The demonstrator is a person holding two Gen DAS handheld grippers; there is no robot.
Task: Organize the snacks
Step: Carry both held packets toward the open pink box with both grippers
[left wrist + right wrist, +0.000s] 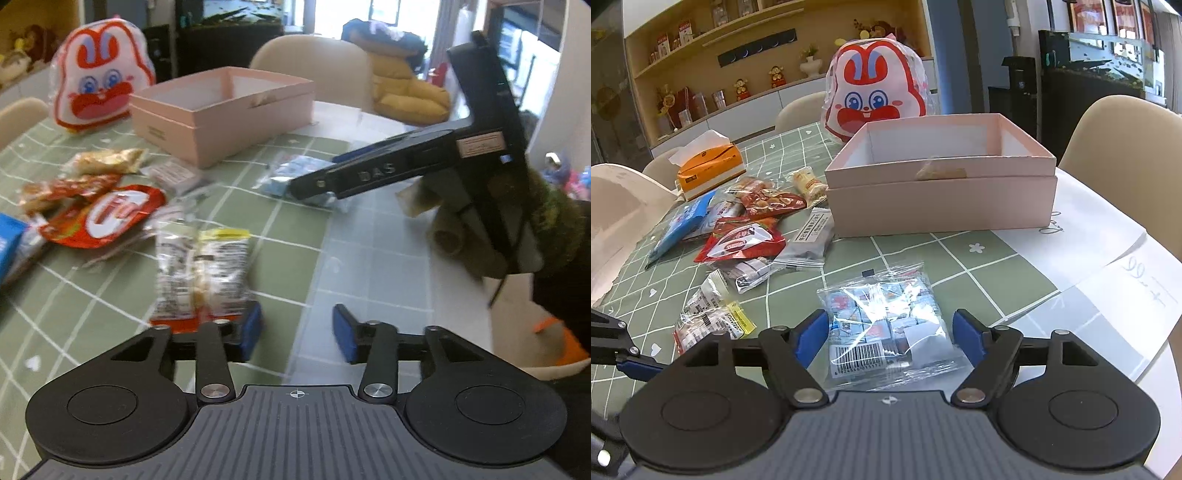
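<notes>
Between the spread fingers of the right gripper point(890, 338) lies the clear candy packet point(886, 325), unclamped; left gripper point(297, 330) also apart.

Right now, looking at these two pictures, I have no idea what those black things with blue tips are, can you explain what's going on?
A person holds one hand-held gripper per hand, each with its own camera. The left hand-held gripper is open beside a silver snack packet. The right hand-held gripper is open around a clear bag of blue sweets, not yet squeezing it. On the green checked tablecloth lie more snacks, a pink box, a rabbit-face bag and a tissue box. Nothing is held.
</notes>
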